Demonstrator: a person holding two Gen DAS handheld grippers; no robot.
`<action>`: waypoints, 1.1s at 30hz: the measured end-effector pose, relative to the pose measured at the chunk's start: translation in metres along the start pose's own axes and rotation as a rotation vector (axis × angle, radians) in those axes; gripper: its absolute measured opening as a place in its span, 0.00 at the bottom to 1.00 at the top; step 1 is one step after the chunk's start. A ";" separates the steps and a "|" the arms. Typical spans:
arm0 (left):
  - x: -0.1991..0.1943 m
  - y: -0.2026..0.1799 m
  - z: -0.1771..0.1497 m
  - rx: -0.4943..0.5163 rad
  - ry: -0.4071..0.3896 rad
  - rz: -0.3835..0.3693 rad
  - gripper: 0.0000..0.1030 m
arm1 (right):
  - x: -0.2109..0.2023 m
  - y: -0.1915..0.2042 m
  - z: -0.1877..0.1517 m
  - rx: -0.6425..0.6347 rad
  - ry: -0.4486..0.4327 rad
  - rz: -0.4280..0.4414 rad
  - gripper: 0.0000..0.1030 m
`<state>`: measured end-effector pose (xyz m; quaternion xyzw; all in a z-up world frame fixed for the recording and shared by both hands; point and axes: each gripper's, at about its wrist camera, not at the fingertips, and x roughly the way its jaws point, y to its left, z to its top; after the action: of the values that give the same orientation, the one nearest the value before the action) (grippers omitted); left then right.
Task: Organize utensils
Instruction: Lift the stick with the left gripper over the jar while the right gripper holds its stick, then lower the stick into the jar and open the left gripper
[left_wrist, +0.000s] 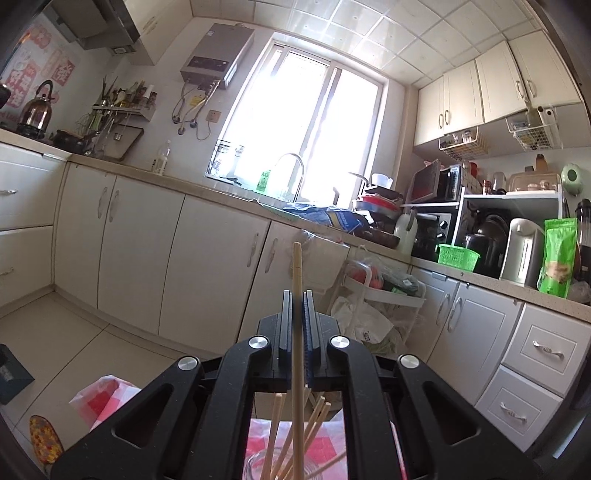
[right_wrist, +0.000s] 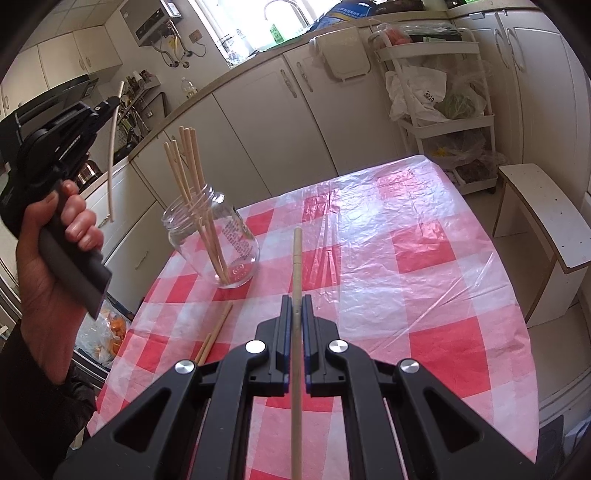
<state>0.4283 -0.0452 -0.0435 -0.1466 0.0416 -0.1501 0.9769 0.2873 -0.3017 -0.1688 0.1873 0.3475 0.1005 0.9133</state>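
A clear glass jar (right_wrist: 218, 240) stands on the left of the table and holds several wooden chopsticks (right_wrist: 192, 173). My right gripper (right_wrist: 296, 299) is shut on a chopstick (right_wrist: 296, 258) above the table's front middle. My left gripper (left_wrist: 297, 295) is shut on another chopstick (left_wrist: 297, 273); it also shows in the right wrist view (right_wrist: 112, 158), held upright in the air left of the jar. The jar's mouth (left_wrist: 258, 465) and its chopsticks (left_wrist: 314, 421) lie below my left gripper. Two loose chopsticks (right_wrist: 216, 328) lie on the cloth in front of the jar.
The table has a red-and-white checked plastic cloth (right_wrist: 406, 243). A white bench (right_wrist: 543, 214) stands at its right. A white trolley (right_wrist: 443, 96) with bags stands behind. Kitchen cabinets (left_wrist: 140, 236) and a cluttered counter (left_wrist: 480, 269) run along the walls.
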 end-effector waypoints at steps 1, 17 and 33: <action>0.003 0.001 0.000 -0.006 -0.003 0.002 0.05 | 0.000 0.000 0.000 0.001 0.000 0.002 0.06; 0.046 0.010 -0.042 0.003 -0.013 0.045 0.05 | 0.004 -0.004 0.003 0.013 0.001 0.018 0.06; 0.011 -0.003 -0.079 0.152 0.146 0.072 0.10 | 0.002 -0.002 0.002 0.000 -0.011 0.004 0.06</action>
<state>0.4280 -0.0735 -0.1185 -0.0594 0.1066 -0.1280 0.9842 0.2902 -0.3033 -0.1688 0.1883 0.3419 0.1012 0.9151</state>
